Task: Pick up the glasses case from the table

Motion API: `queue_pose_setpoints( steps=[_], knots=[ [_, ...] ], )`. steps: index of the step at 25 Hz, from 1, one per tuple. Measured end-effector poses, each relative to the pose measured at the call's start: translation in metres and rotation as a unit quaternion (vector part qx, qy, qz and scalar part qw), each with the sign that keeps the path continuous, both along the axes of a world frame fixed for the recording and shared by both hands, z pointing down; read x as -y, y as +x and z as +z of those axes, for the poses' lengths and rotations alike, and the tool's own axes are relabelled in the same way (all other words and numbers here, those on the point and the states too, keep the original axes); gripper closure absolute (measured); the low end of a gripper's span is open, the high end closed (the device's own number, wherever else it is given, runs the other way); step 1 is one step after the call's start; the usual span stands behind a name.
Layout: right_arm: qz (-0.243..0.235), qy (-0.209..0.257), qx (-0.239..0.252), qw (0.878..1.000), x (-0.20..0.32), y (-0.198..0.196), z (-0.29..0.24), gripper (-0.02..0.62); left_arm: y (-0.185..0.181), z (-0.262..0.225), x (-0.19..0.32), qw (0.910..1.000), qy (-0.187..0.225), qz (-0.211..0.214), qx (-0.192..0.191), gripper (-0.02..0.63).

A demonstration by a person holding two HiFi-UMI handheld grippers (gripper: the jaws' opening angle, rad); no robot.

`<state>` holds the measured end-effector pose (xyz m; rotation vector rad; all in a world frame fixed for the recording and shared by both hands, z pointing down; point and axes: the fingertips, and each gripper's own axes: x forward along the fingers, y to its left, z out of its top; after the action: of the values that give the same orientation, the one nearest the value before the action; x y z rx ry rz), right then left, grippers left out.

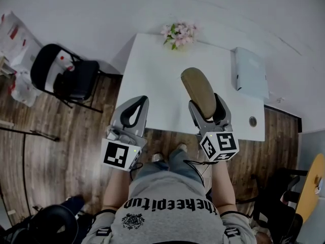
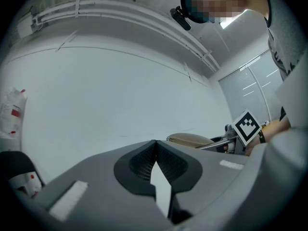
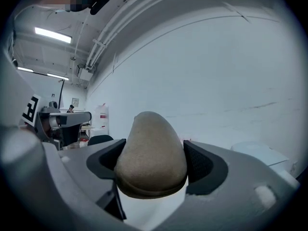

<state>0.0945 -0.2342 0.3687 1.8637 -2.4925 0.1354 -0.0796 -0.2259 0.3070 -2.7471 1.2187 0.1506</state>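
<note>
- Tan and soft-looking, the glasses case point(image 1: 199, 91) sits between the two jaws of the right gripper point(image 1: 207, 108).
- In the right gripper view, the jaws press on both sides of the glasses case point(image 3: 151, 153), so the right gripper point(image 3: 151, 160) has a tight hold on it.
- The round end of the case sticks out past the jaws.
- In the head view, the case is up in the air over the near part of the white table point(image 1: 152, 80), not lying on it.
- The left gripper point(image 1: 136, 113) is beside the right one, over the near left edge of the table.
- In the left gripper view, the jaws of the left gripper point(image 2: 155, 150) are pressed together with nothing between them.
- That view also shows the case point(image 2: 188, 139) off to the right.
- Each gripper has a cube with black and white squares, one on the left point(image 1: 120, 155) and one on the right point(image 1: 219, 146).
- Pink flowers point(image 1: 179, 33) sit at the far edge of the table.
- A pale blue flat box point(image 1: 250, 72) lies on the right side of the table.
- A black chair point(image 1: 63, 75) stands on the wood floor point(image 1: 61, 136), to the left of the table.
</note>
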Motion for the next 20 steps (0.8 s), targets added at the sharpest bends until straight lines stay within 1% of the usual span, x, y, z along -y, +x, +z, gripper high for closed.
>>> queue_pose_setpoints(
  steps=[9, 12, 15, 17, 20],
  knots=[
    [0.005, 0.033, -0.008, 0.999, -0.009, 0.010, -0.020, 0.224, 0.012, -0.011, -0.005, 0.9999, 0.015, 0.004, 0.000, 0.592],
    [0.003, 0.037, -0.020, 0.999, -0.013, 0.015, -0.024, 0.224, 0.020, -0.012, -0.009, 0.9999, 0.015, 0.003, 0.005, 0.591],
    [-0.001, 0.038, -0.028, 0.999, -0.019, 0.020, -0.026, 0.224, 0.029, -0.017, -0.015, 0.9998, 0.020, 0.002, -0.003, 0.592],
    [-0.002, 0.039, -0.028, 0.999, -0.024, 0.025, -0.028, 0.224, 0.035, -0.018, -0.019, 0.9998, 0.019, 0.000, -0.003, 0.591],
    [-0.001, 0.042, -0.029, 0.999, -0.033, 0.036, -0.033, 0.224, 0.042, -0.017, -0.026, 0.9999, 0.010, -0.008, 0.006, 0.592]
  ],
)
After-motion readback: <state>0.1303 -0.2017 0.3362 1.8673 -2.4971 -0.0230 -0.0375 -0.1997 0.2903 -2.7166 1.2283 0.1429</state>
